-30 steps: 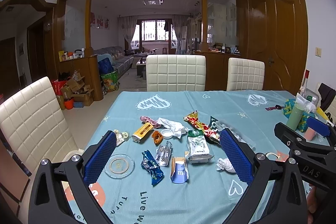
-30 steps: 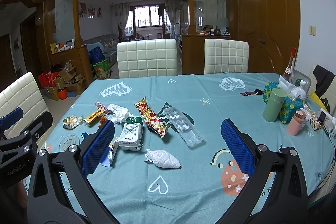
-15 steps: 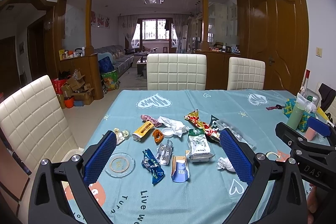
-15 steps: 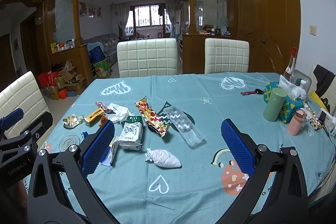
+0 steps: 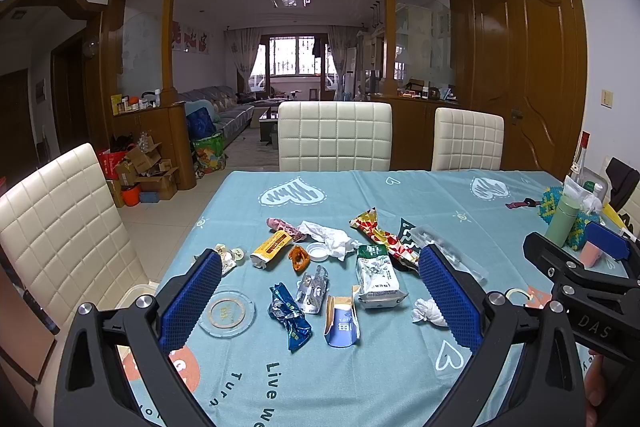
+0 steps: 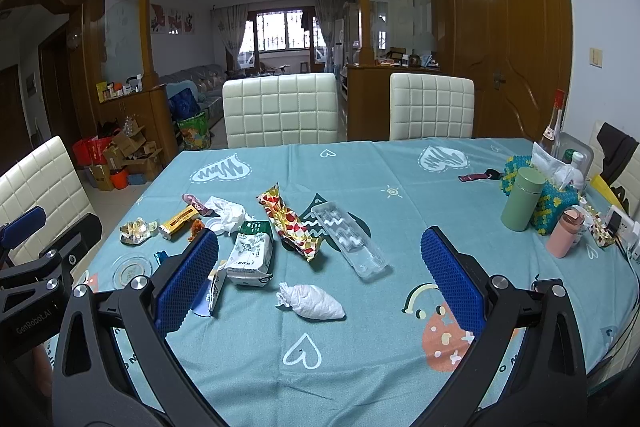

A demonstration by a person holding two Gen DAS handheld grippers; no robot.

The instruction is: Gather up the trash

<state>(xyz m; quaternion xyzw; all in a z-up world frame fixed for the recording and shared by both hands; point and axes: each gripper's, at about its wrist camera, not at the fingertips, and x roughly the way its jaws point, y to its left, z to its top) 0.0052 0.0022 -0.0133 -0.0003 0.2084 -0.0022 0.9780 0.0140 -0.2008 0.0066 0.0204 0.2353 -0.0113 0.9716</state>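
Note:
Several pieces of trash lie scattered on the teal tablecloth. Between the pads of my left gripper, which hangs open above the table, lie a blue wrapper, a small blue carton, a silver blister pack and a white-green pouch. A crumpled white tissue rests by its right pad. My right gripper is open too, above a white tied bag. Beyond it lie a clear plastic tray, a red-yellow wrapper and the pouch.
A glass coaster sits at the table's left edge. A green tumbler, pink bottle, tissue box and power strip crowd the right side. White chairs stand around the table.
The left wrist view has crept slightly, so the trash sits a touch lower and nearer between its pads. The right gripper has barely moved. Both stay open.

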